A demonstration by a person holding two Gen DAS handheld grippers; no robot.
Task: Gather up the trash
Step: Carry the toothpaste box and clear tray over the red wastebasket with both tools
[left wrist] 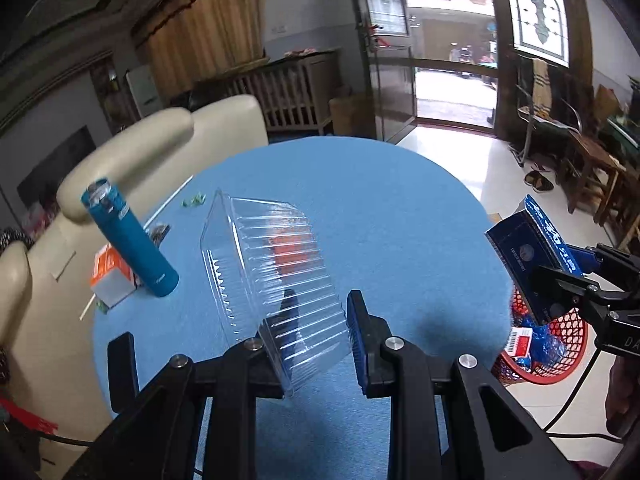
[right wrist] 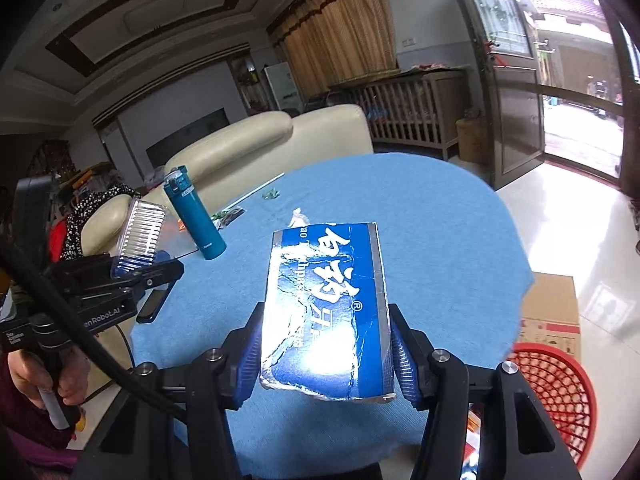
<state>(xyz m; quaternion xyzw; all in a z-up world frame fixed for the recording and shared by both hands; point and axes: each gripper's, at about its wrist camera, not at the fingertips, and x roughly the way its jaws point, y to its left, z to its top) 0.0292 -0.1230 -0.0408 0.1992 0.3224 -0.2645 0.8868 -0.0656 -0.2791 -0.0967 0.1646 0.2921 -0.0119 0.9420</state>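
The crumpled blue box [right wrist: 328, 312] is pinched between the closed fingers of the right gripper [right wrist: 326, 354], above the blue table [right wrist: 440, 240] with the red basket [right wrist: 560, 392] low to its right, while the left gripper [left wrist: 308, 340] clamps a clear plastic container [left wrist: 276, 272].

1. We see a blue cloth [left wrist: 360, 200].
2. Our clear ribbed tray [left wrist: 276, 272].
3. Our blue box [right wrist: 332, 308], white characters, silver edges.
4. A teal bottle [left wrist: 132, 244].
5. A red mesh basket [right wrist: 556, 396].
6. An orange-and-white carton [left wrist: 110, 276].
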